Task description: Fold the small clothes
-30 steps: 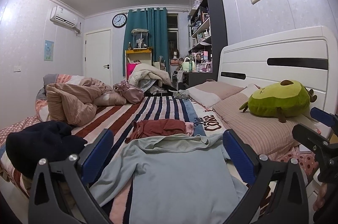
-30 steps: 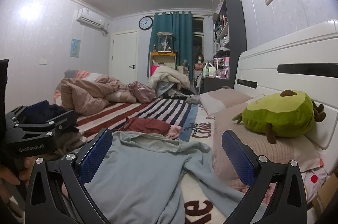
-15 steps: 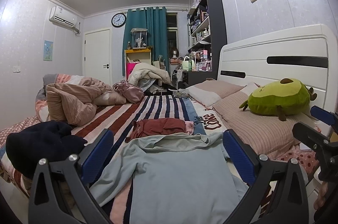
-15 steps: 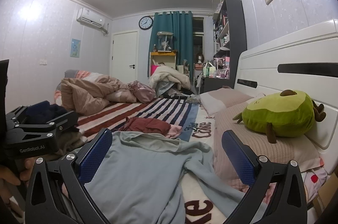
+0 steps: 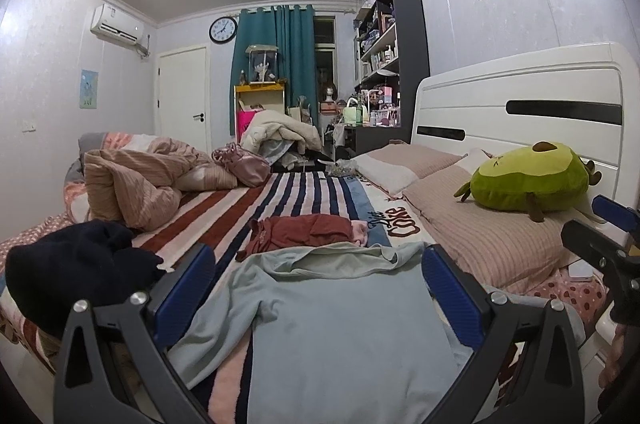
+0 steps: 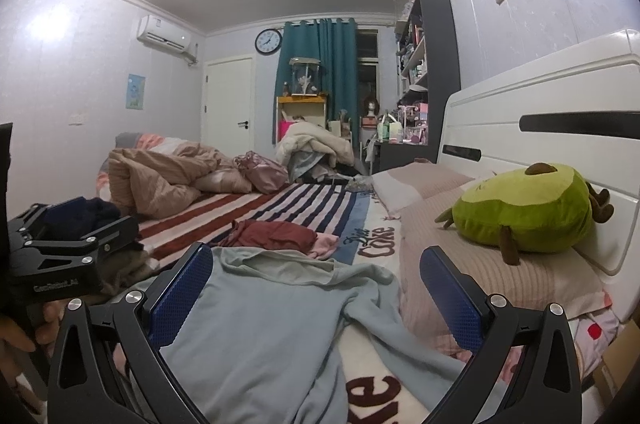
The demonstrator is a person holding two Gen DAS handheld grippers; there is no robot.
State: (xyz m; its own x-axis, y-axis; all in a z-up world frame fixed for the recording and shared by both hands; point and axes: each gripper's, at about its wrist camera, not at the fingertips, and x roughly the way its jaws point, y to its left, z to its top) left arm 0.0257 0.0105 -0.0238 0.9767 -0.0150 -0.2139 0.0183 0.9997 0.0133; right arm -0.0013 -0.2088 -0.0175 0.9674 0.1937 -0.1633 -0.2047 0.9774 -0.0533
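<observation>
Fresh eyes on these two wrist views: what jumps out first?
The pale blue top spread flat on the bed, right in front of both open tongs, left and right. Next, the green avocado plush on the pillows by the white headboard. Then the red garment lying just beyond the top on the striped blanket.
</observation>
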